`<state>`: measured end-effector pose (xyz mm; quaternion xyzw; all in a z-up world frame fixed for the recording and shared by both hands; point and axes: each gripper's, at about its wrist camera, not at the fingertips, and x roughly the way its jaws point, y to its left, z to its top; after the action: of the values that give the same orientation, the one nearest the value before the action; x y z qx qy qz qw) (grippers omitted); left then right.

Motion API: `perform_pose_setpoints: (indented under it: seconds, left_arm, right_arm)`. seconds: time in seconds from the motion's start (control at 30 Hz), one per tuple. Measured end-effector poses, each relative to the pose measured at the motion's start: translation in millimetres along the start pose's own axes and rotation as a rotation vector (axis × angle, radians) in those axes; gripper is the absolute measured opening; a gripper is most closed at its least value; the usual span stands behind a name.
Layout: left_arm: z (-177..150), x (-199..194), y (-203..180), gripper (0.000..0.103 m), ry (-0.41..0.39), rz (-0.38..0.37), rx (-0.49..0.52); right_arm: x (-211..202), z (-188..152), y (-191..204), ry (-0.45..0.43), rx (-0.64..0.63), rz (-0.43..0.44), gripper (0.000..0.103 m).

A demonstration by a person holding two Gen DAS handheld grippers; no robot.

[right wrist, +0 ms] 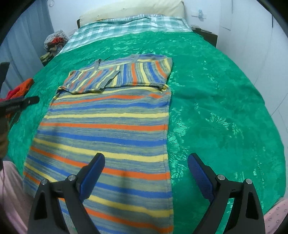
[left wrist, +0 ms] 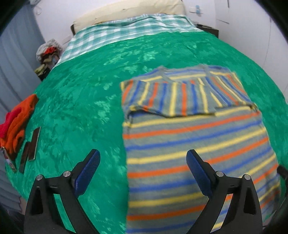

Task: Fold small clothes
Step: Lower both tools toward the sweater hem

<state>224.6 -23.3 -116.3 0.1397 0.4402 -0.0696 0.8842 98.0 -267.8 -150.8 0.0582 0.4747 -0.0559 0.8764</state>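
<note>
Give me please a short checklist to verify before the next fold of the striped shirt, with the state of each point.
1. Left gripper open and empty: ok.
2. Right gripper open and empty: ok.
3. Both sleeves folded in over the striped shirt: ok.
4. Shirt body lies flat on the green bedspread: ok.
5. Orange clothes and dark flat objects lie apart from the shirt: ok.
6. Bottom hem straight: cannot tell, it is out of view.

My bed [right wrist: 216, 108] fills the room — a shiny green bedspread [left wrist: 81, 108], a green-and-white checked sheet [left wrist: 126, 30] and a cream pillow [right wrist: 136, 9] at the head. White walls [right wrist: 243, 36] behind and right; pale curtains [left wrist: 16, 59] hang left, beside a heap of clutter [left wrist: 48, 54].
</note>
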Motion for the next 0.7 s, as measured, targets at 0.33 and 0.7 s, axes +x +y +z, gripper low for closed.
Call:
perform_pose_setpoints:
  seconds: [0.33, 0.7]
  left_arm:
    - [-64, 55, -41, 0.097, 0.173, -0.017, 0.016]
    - [-98, 49, -30, 0.102, 0.129, -0.067, -0.065]
  right_arm:
    - [33, -12, 8, 0.08, -0.103, 0.012, 0.092]
    - [54, -43, 9, 0.183, -0.169, -0.027, 0.103]
